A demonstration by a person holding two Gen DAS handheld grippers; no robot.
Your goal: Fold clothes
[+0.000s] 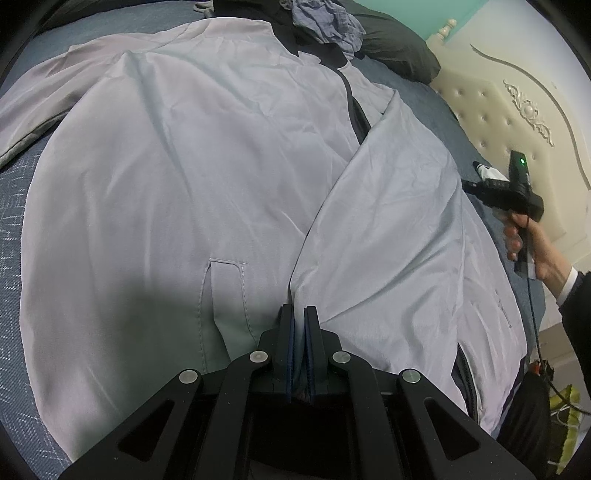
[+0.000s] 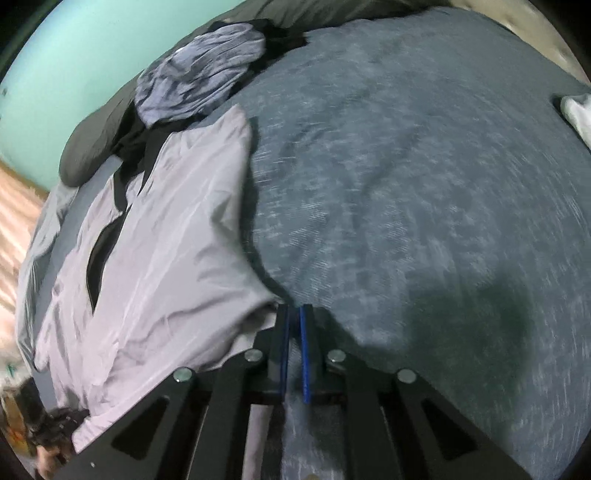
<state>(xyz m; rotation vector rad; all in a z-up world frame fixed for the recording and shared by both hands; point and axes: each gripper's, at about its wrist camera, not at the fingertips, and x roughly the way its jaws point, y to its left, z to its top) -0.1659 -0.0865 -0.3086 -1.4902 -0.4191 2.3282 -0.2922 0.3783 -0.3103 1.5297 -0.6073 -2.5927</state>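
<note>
The left gripper [image 1: 299, 314] has its two black fingers with blue pads drawn nearly together, pinching the hem edge of the pale lilac-grey, thin, smooth-fabric jacket [image 1: 192, 177] where its overlapping front panel meets the body. That jacket is the landmark: it lies spread flat across the blue-grey mottled bed cover [image 1: 14, 206], inside facing up, a stitched pocket outline just beside the left gripper's tips. A dark zip strip [image 1: 356, 110] runs up the jacket's middle toward its collar. Beyond the collar sits a crumpled blue-grey checked garment [image 1: 325, 22] on a dark pillow [image 1: 399, 44]. To the jacket's right stands the cream tufted headboard [image 1: 498, 122].

The right gripper [image 2: 294, 314] has its jaws narrowed to a slim gap; its tips sit at the jacket's edge, touching the bed cover, and whether any jacket fabric is caught between the pads cannot be told. From the left wrist view, the hand [image 1: 532, 243] holding that gripper's handle hovers off the jacket's right edge, a dark sleeve behind it.
</note>
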